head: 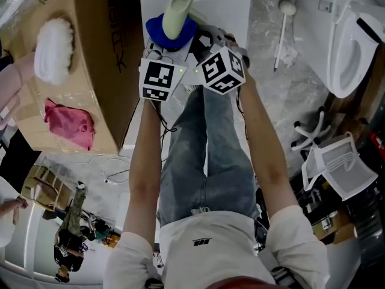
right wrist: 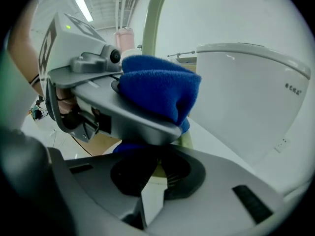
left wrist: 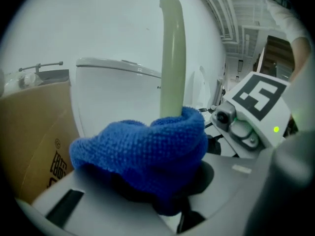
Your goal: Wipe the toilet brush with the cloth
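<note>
The toilet brush shows as a pale green handle (head: 180,8) (left wrist: 172,53) (right wrist: 152,23) that stands upright in front of me. A blue cloth (head: 165,32) (left wrist: 147,151) (right wrist: 160,90) is wrapped round the handle. My left gripper (head: 167,46) (left wrist: 170,188) is shut on that cloth, and its jaws are buried in the fabric. Just below and to the right, my right gripper (head: 201,44) (right wrist: 157,161) is shut on the lower part of the handle, where a strip of pale green shows between its jaws. The brush head is hidden.
A white cistern (head: 225,8) (left wrist: 118,92) (right wrist: 251,97) stands right behind the brush. To its left, a cardboard box (head: 96,53) (left wrist: 34,132) carries a white fluffy duster (head: 54,47) and a pink rag (head: 71,122). A toilet (head: 340,35) and another white brush (head: 281,32) are at the right.
</note>
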Motion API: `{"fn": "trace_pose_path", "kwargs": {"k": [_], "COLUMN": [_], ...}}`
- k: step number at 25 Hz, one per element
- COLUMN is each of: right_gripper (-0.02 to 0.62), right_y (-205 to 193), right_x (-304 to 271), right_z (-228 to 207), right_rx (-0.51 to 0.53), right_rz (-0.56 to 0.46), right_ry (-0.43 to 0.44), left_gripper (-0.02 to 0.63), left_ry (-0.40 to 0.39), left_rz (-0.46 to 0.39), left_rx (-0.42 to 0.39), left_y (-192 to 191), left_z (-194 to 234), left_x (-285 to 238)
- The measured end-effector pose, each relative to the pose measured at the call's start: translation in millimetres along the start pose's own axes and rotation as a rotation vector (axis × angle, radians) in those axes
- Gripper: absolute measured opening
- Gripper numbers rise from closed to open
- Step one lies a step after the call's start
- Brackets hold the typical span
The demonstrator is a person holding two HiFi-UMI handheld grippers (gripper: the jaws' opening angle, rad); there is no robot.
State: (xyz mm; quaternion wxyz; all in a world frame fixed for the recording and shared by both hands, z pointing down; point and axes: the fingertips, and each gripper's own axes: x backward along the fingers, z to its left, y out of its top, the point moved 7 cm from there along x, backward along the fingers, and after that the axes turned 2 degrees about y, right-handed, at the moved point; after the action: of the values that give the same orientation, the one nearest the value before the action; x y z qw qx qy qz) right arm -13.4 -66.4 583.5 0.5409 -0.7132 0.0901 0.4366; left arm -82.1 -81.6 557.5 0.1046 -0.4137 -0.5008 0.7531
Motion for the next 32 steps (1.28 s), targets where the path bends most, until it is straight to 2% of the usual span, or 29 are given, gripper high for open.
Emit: {"fn": "trace_pose_path", "kwargs": {"k": [6, 14, 28, 32], "right_gripper": [0.025, 0.025, 0.025, 0.025], "right_y": [-1.0, 0.2, 1.9, 1.9], "right_x": [2.3, 1.0, 1.1, 0.9], "right_z": [-0.3, 0.3, -0.1, 0.3], "right_rx": [0.001, 0.007, 0.006, 0.006], "right_rz": [0.004, 0.010, 0.021, 0.025], "right_ry": [0.001, 0.005, 0.009, 0.011], "left_gripper": [0.098, 0.100, 0.101, 0.107], "left_ry": [0.004, 0.022, 0.012, 0.001], "left_rz": [0.005, 0.047, -0.071, -0.131], "left_rx": [0.015, -0.005, -0.054, -0.012], "left_y": [-3.6, 3.7, 84.3, 108.5], "left_z": [-1.6, -2.9, -9.1, -9.4], "left_x": [-4.3, 1.7, 52.1, 64.2]}}
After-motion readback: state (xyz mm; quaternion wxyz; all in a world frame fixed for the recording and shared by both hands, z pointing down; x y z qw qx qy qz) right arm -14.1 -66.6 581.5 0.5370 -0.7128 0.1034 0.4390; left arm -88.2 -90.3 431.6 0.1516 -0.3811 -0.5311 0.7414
